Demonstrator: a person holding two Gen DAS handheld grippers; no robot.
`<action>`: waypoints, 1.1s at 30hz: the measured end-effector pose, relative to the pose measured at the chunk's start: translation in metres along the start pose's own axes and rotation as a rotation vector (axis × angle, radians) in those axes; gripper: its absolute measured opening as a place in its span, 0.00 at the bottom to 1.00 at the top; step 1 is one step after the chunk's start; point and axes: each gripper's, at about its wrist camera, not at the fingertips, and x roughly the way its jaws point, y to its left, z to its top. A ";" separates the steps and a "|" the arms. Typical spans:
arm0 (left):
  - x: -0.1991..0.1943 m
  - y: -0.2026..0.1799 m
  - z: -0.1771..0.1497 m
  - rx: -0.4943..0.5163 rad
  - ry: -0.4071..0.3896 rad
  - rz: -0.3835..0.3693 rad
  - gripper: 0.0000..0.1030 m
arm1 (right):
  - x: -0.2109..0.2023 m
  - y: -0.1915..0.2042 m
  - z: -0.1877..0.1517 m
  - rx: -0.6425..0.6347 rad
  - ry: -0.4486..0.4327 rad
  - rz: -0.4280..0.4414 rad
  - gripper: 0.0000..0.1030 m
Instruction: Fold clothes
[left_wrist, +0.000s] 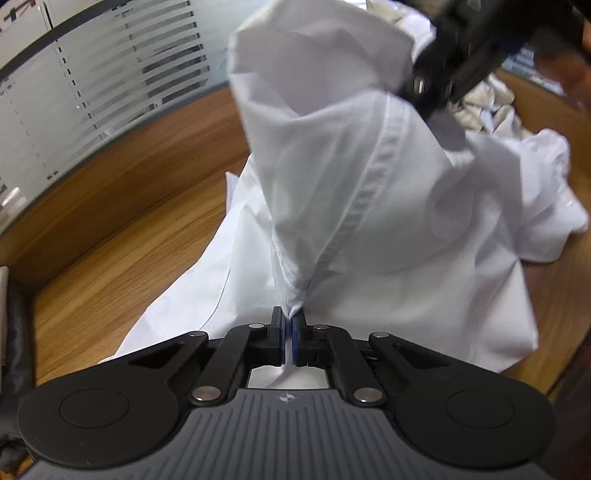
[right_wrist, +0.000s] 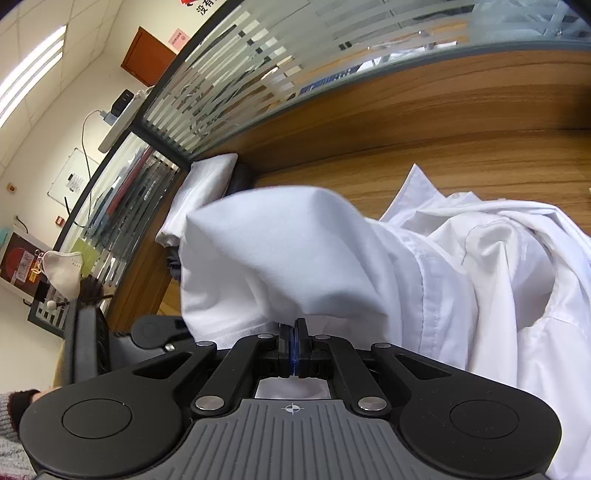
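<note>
A white shirt (left_wrist: 369, 206) hangs lifted above the wooden desk (left_wrist: 110, 229), its lower folds draping down onto the desk surface and its seamed edge running straight down into the left tool (left_wrist: 289, 325). That tool's two fingers are pressed together on a bunched corner of the cloth, so the shirt rises directly ahead of and above it like a tent. At the far right of the left wrist view, the blurred black body of the right tool (left_wrist: 443, 85) meets the upper part of the same shirt. In the right wrist view, the shirt (right_wrist: 332, 258) spreads ahead of the right tool (right_wrist: 294, 334), billowing to the left and trailing in crumpled folds to the right across the desk (right_wrist: 443, 147); its fingers are closed with a fold of white cloth caught at their tips. Farther off, a pile of other pale crumpled clothes (left_wrist: 491, 107) lies on the desk at the far right. A striped glass partition (right_wrist: 258, 74) borders the far edge of the desk.
</note>
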 end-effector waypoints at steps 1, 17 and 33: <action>0.002 -0.001 0.000 -0.003 0.005 0.014 0.02 | -0.002 0.002 0.000 -0.002 -0.007 -0.002 0.02; 0.030 0.042 -0.003 -0.268 0.096 0.040 0.08 | -0.119 0.035 0.013 -0.044 -0.196 -0.004 0.02; -0.085 0.041 0.009 -0.287 -0.035 -0.046 0.39 | -0.077 0.024 -0.008 -0.080 -0.081 -0.118 0.25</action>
